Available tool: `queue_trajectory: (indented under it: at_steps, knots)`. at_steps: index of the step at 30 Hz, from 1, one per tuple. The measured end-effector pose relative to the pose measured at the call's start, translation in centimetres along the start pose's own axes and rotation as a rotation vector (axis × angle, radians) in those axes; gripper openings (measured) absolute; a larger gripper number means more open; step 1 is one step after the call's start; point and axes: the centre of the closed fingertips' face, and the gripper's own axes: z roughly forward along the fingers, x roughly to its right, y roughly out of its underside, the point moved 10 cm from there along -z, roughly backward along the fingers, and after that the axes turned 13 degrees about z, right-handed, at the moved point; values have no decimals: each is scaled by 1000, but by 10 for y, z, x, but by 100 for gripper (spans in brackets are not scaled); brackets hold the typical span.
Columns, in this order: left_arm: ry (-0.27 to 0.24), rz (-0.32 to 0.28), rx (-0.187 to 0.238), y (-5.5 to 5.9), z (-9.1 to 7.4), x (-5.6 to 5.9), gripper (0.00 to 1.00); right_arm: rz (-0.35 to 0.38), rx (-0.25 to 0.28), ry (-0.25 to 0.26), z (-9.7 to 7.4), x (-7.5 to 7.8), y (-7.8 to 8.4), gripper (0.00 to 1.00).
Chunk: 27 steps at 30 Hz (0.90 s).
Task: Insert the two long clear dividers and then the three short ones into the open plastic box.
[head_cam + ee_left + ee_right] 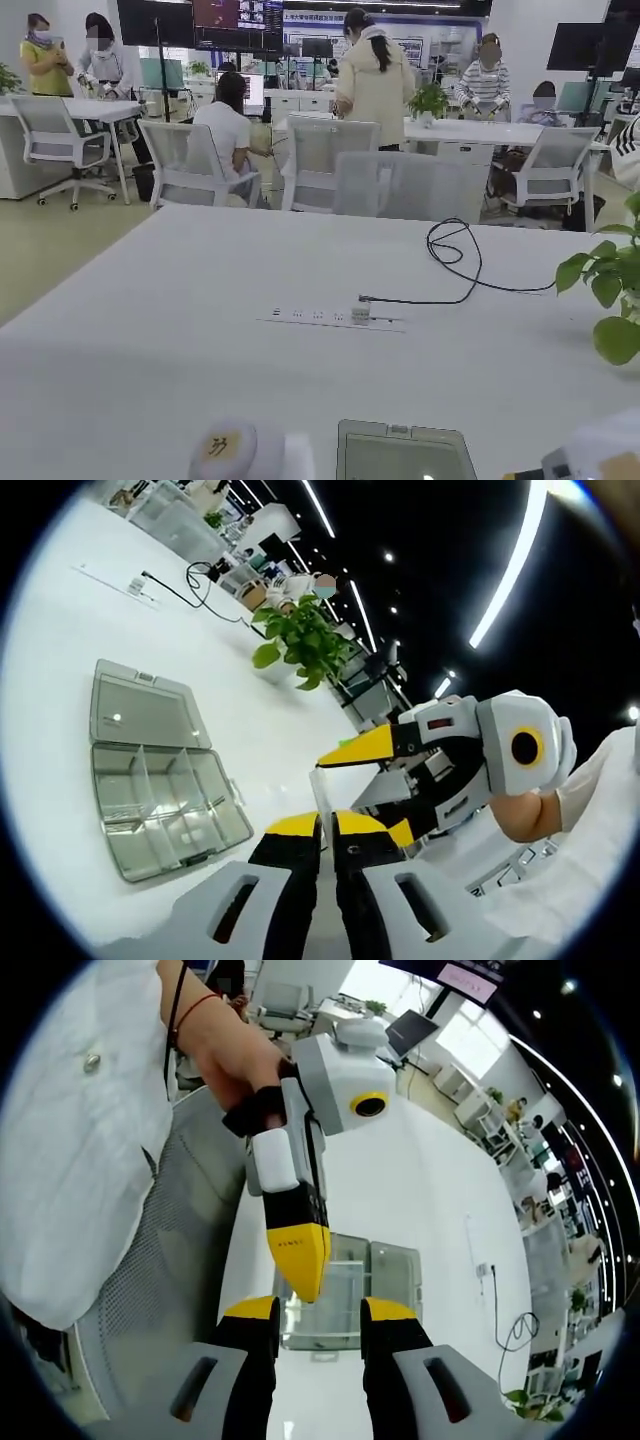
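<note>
The open clear plastic box (165,815) lies on the white table, lid (140,708) folded back, with clear dividers standing inside it. My left gripper (325,825) is shut on a thin clear divider (320,790) held upright above the table, off to the box's right. My right gripper (375,792) faces it from the right, open, with its yellow tips close to the divider's edge. In the right gripper view my right gripper (320,1310) is open, the left gripper (300,1255) hangs in front of it, and the box (385,1272) lies beyond. The lid (405,452) also shows at the head view's bottom edge.
A power strip (330,317) with a black cable (455,262) lies mid-table. A potted plant (610,290) stands at the right edge. Mesh chairs (400,185) line the far side, and several people are at desks beyond.
</note>
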Motion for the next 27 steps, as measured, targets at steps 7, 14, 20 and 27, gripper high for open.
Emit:
queue_trajectory:
  at_steps: [7, 14, 20, 27]
  knots:
    - [4, -16, 4, 0, 0, 2, 0, -11, -2, 1, 0, 0, 0, 33]
    - [-1, -11, 7, 1, 0, 2, 0, -5, 3, 4, 0, 1, 0, 35]
    - [1, 80, -6, 1, -3, 1, 0, 93, 78, -43, -11, 12, -2, 35]
    - [81, 436, -80, -3, -9, 10, 0, 213, 141, -237, -23, 28, 4, 27]
